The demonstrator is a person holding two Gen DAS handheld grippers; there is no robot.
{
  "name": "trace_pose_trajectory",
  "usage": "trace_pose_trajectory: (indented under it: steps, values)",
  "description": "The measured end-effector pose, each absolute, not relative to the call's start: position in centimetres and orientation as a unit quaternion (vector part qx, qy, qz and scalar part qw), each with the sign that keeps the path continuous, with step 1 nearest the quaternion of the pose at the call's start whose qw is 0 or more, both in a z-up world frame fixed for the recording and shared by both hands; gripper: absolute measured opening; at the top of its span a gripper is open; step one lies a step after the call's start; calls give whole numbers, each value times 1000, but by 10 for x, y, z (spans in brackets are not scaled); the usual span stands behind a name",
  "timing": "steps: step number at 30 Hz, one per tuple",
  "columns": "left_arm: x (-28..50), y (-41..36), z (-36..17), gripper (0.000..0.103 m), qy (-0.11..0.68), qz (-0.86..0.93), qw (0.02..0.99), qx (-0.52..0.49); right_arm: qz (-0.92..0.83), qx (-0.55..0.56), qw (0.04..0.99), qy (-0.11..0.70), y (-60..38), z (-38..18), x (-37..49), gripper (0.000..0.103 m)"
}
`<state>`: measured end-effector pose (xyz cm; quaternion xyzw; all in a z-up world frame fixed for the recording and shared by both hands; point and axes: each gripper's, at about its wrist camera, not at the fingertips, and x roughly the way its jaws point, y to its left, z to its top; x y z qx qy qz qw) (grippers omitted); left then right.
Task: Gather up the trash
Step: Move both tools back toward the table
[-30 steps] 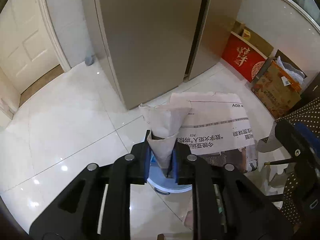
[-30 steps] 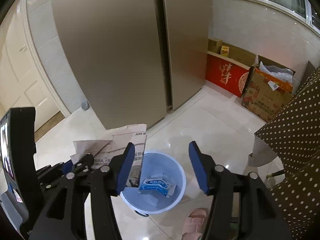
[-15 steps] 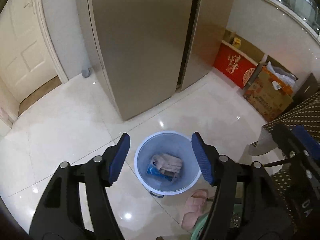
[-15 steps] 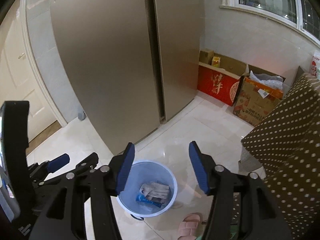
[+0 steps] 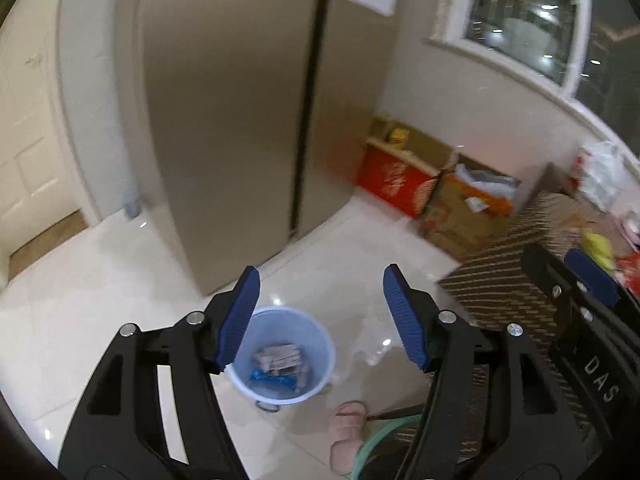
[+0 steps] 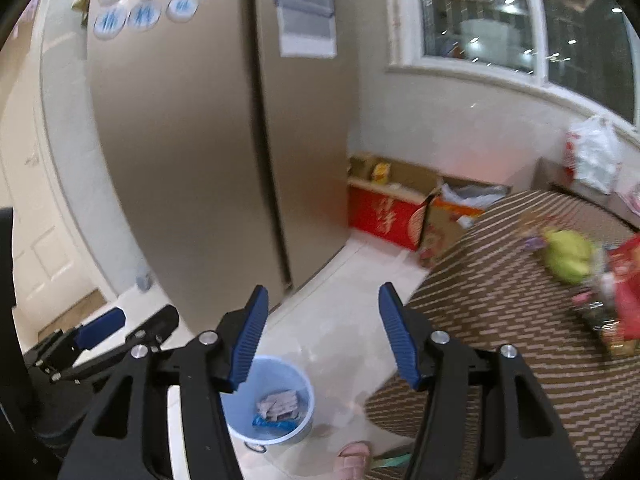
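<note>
A light blue trash bin (image 5: 316,376) (image 6: 302,390) stands on the white tiled floor below both grippers. Inside it lie a crumpled newspaper (image 5: 280,358) (image 6: 280,402) and a blue wrapper (image 5: 268,378) (image 6: 274,424). My left gripper (image 5: 320,300) hangs high above the bin, open, with nothing between its blue pads. My right gripper (image 6: 322,316) is also high up, its jaws opening and empty. The left gripper (image 6: 128,328) shows at the left edge of the right wrist view.
A tall beige fridge (image 5: 240,120) stands behind the bin. A table with a brown patterned cloth (image 6: 500,312) holds a green item (image 6: 568,256) and red packets (image 6: 624,280) at right. Cardboard boxes (image 5: 460,204) line the wall. A pink slipper (image 5: 348,428) lies by the bin.
The left gripper let go of the folded newspaper, which now lies in the bin. Both grippers rose away from the bin, so the tabletop and window come into view.
</note>
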<state>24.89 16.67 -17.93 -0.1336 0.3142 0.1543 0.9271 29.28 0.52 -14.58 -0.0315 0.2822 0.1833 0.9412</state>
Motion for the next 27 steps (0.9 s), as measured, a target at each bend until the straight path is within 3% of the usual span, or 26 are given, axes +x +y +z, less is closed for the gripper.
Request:
trace_pose_trajectory:
  steps: [3,12,27]
  values:
    - [246,130,-163,69,302,110,940,-115,156,-22,952,263,-27,-125,279,63]
    - [254,18,-145,69,308,-9,947,-88,56,29,969,237,-150,-110,248,65]
    - [310,-104,-176,69,386,-103,910,-111,-53,86,959,266,-280,-135,252,65]
